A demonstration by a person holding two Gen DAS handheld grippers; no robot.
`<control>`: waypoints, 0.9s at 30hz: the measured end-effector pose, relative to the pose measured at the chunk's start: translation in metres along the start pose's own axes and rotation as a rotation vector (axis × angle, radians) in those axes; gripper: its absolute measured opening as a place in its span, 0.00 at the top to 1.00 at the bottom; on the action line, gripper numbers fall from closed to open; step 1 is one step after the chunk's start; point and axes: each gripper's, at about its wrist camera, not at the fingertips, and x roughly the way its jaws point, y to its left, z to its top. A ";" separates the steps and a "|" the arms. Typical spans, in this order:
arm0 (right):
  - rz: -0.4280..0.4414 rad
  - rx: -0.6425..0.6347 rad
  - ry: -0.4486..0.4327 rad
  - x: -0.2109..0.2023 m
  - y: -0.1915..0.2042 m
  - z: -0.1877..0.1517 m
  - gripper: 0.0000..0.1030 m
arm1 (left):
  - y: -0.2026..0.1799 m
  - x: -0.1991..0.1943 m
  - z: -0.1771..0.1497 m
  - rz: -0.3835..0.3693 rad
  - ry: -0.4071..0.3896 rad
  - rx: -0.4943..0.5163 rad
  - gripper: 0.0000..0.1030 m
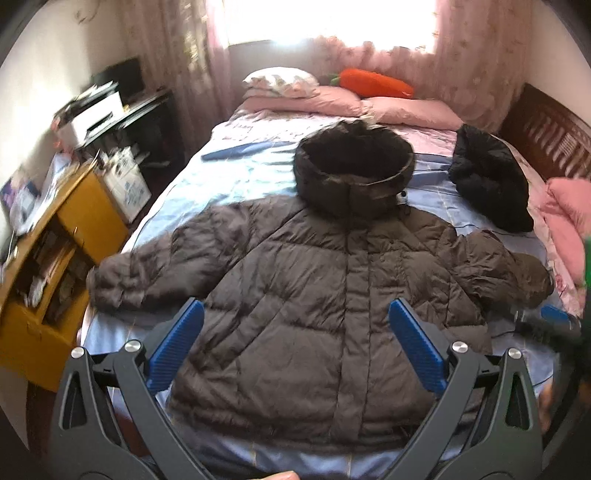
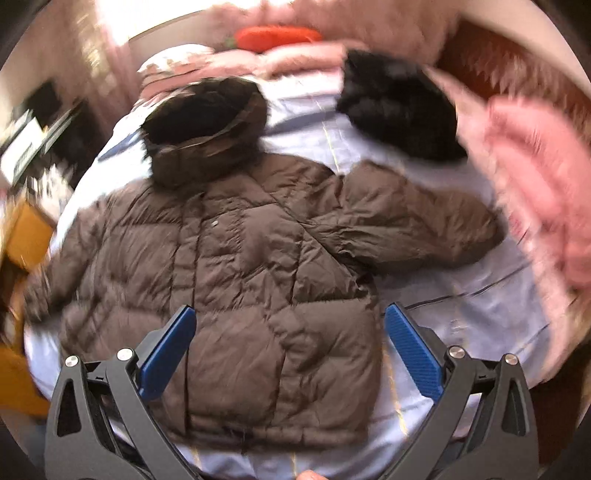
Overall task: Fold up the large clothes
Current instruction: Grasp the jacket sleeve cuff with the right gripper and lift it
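Fingers (image 1: pixel 188 317) spread above flat jacket (image 1: pixel 325 280)

Ahead of the left claw, at the far end of the bed, an orange carrot-shaped plush (image 1: pixel 375 83) lies on pink pillows (image 1: pixel 334 99) under a bright curtained window (image 1: pixel 332 18). A floral pillow (image 1: pixel 280 79) sits just left of the plush. Off to the claw's left stands a yellow wooden cabinet (image 1: pixel 55 266), and beyond it a dark desk carrying a white printer (image 1: pixel 94 118). Far right, a dark wooden headboard (image 1: pixel 546 136) runs beside the bed.
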 end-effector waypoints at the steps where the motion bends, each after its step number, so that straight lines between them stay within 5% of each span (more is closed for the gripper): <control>1: 0.041 0.044 0.026 0.014 -0.015 0.009 0.01 | -0.010 0.007 0.005 -0.010 -0.007 0.025 0.02; 5: 0.204 0.351 0.187 0.091 -0.117 0.052 0.01 | -0.049 0.044 0.025 -0.075 -0.043 0.136 0.02; 8: 0.275 0.635 0.242 0.130 -0.204 0.063 0.01 | -0.080 0.100 0.021 -0.120 0.042 0.242 0.02; 13: 0.160 0.852 0.146 0.139 -0.316 0.069 0.01 | -0.096 0.193 -0.007 -0.145 0.357 0.264 0.02; 15: 0.199 0.973 0.132 0.145 -0.347 0.056 0.01 | -0.098 0.220 -0.012 -0.204 0.478 0.193 0.02; 21: 0.214 1.118 0.117 0.166 -0.384 0.047 0.05 | -0.129 0.238 -0.018 -0.180 0.535 0.213 0.02; 24: 0.217 1.074 0.122 0.178 -0.383 0.062 0.14 | -0.145 0.239 -0.023 -0.179 0.550 0.236 0.02; 27: 0.117 0.999 0.247 0.202 -0.379 0.069 0.51 | -0.160 0.241 -0.031 -0.152 0.542 0.275 0.02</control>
